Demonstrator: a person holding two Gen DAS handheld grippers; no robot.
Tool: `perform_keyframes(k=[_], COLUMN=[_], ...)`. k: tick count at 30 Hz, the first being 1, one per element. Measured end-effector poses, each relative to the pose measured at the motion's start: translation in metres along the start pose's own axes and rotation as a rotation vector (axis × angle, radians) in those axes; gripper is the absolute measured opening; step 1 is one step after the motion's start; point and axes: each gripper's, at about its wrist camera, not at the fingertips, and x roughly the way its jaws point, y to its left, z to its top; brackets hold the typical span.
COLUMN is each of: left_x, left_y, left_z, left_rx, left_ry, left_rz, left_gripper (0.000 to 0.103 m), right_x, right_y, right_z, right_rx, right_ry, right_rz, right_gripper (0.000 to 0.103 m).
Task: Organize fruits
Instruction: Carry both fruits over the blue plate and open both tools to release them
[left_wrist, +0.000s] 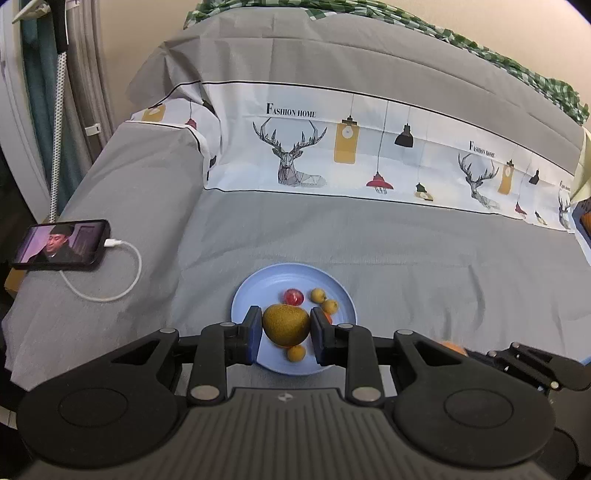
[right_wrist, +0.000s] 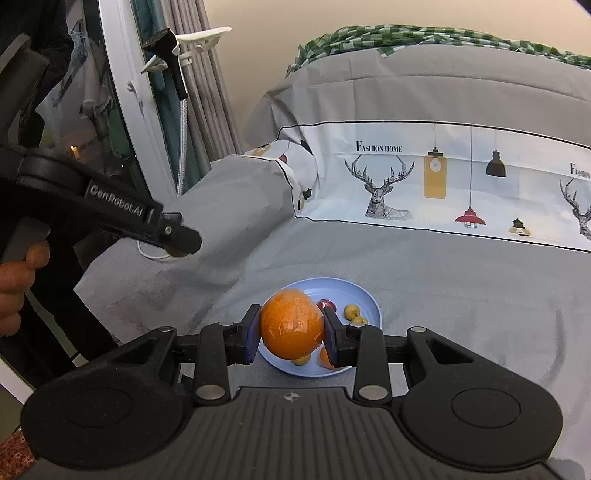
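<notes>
Grippers both carry fruit above the blue plate (left_wrist: 240, 295) on the bed: left gripper (left_wrist: 286, 332) clamps a pear (left_wrist: 286, 325), right gripper (right_wrist: 291, 334) an orange (right_wrist: 291, 325). Releasing together risks the fruits colliding and rolling off onto the bedding.

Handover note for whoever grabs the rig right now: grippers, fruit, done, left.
Left gripper: shut on the brown pear, held over the near side of the blue plate.
Right gripper: shut on the wrapped orange, also over the plate's near side.
Plate sits on the grey bedcover. Already on it: a red fruit, several small yellow fruits, and part of another orange fruit behind the right finger.
Done: small fruit plated.
Left: probably set down pear and orange on the plate without crushing the small ones, then release.
</notes>
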Motion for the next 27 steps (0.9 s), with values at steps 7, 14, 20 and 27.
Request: perform_keyframes(k=[7,14,20,27], left_x=[0.026,0.075,0.122,0.177], left_y=[0.003,0.006,0.01,0.017], left_z=[0.005,0.013,0.022,0.021], left_rx=[-0.023,-0.005,0.008,0.029], left_ry=[0.033,0.09,0.108,0.148], left_rz=[-0.014,-0.017,-0.005,0.032], left_gripper=[0.031,0.031,0.031,0.031], right_x=[0.023,0.061,0.108,0.159], right_y=[-0.003,-0.017,-0.032,-0.034], right_z=[0.008,0.008,0.002,-0.005], right_rx=[-0.025,-0.022,-0.051,-0.134], right_ry=[-0.002,0.047,0.097,0.173], right_rz=[-0.019,-0.061,-0.128,-0.122], right_gripper=[0.036,0.036,0.036,0.036])
